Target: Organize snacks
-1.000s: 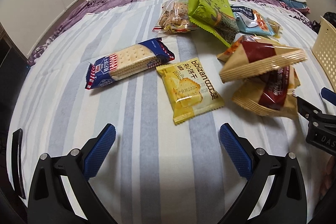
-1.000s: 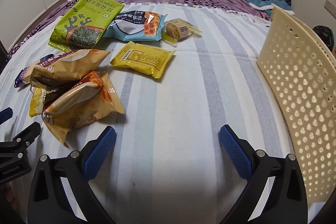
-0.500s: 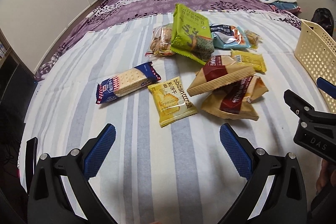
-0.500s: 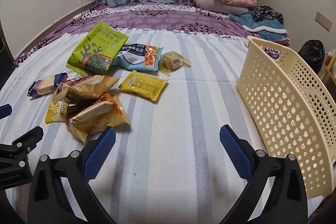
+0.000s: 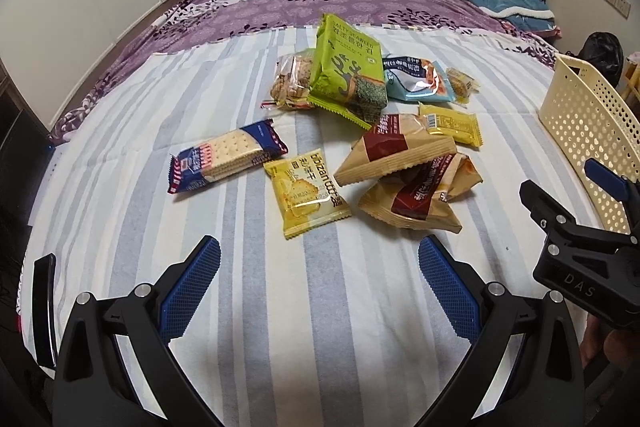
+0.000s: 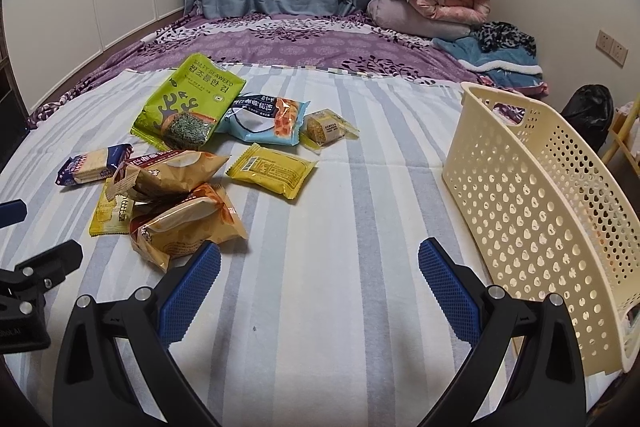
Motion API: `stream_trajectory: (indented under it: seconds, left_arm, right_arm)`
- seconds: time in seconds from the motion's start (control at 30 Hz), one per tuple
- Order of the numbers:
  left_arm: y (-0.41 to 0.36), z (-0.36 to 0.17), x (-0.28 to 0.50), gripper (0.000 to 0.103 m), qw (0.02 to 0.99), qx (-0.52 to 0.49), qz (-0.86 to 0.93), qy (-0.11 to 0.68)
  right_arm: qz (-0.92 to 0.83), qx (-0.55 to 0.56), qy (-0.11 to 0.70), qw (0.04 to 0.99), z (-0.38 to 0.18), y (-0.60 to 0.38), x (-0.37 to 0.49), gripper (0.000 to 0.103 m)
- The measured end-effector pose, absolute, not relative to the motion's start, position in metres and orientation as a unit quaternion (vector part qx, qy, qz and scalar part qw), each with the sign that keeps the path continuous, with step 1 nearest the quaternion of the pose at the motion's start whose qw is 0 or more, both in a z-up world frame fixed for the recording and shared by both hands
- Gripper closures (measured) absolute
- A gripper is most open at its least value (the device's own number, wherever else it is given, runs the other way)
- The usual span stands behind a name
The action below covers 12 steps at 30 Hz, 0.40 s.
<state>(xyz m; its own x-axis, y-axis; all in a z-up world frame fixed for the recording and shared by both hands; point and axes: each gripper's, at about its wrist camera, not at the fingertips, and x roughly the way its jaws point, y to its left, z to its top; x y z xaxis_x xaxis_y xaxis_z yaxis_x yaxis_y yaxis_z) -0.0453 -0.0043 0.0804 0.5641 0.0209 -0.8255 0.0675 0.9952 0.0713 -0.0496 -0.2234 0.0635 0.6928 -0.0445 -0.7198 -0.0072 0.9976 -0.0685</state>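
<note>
A bed covered with a blue, grey and white striped sheet (image 6: 320, 307) fills both views. The left gripper (image 5: 319, 281) and right gripper (image 6: 319, 281) each hover low over the near part of the sheet, jaws spread wide and holding nothing. A loose cluster of snack packets lies in the middle of the bed, to the left of the right gripper: a green seaweed bag (image 6: 188, 109) at the far side, a light blue packet (image 6: 266, 117) just right of it, a yellow packet (image 6: 272, 171) nearer, two tan chip bags (image 6: 180, 223) overlapping at the near edge, and a blue cracker pack (image 5: 226, 155) on the left. A cream perforated basket (image 6: 540, 219) stands on the right side of the bed, well apart from the snacks. Folded blankets (image 6: 432, 3) are stacked at the far right.
</note>
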Motion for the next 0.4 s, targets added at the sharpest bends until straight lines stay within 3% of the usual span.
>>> stream_trajectory:
  seconds: [0.4]
  left_arm:
    - [-0.0038,0.0884,-0.0466,0.002,0.892,0.080,0.022,0.445]
  right_arm:
    - [-0.005,-0.039,0.383,0.923,0.0672,-0.2164,-0.0495,0.005]
